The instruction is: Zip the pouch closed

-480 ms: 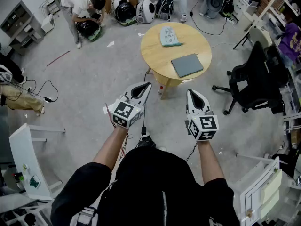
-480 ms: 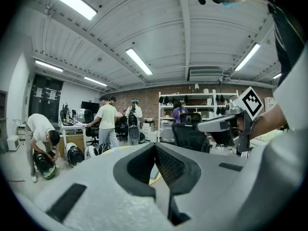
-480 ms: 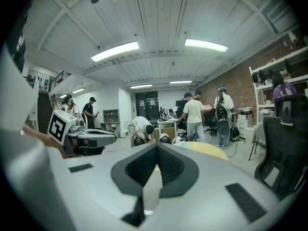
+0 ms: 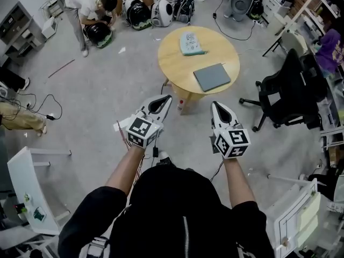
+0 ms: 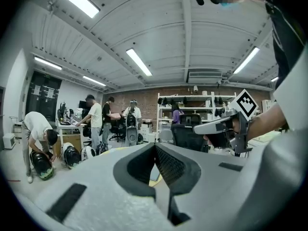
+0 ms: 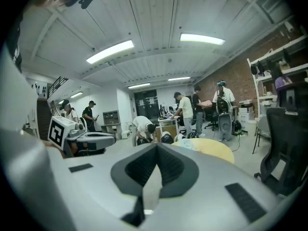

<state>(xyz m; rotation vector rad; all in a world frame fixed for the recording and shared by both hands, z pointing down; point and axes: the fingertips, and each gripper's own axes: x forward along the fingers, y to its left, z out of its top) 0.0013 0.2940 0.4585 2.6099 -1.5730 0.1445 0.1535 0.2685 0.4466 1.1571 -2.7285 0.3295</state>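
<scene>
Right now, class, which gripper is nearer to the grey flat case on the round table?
Right. The right gripper sits just short of the grey flat case, almost directly below it in the head view; the left gripper is further off, down and to its left.

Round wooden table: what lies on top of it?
A pale patterned pouch near the far edge and a flat grey item nearer. Whatever lies beneath them is covered.
</scene>
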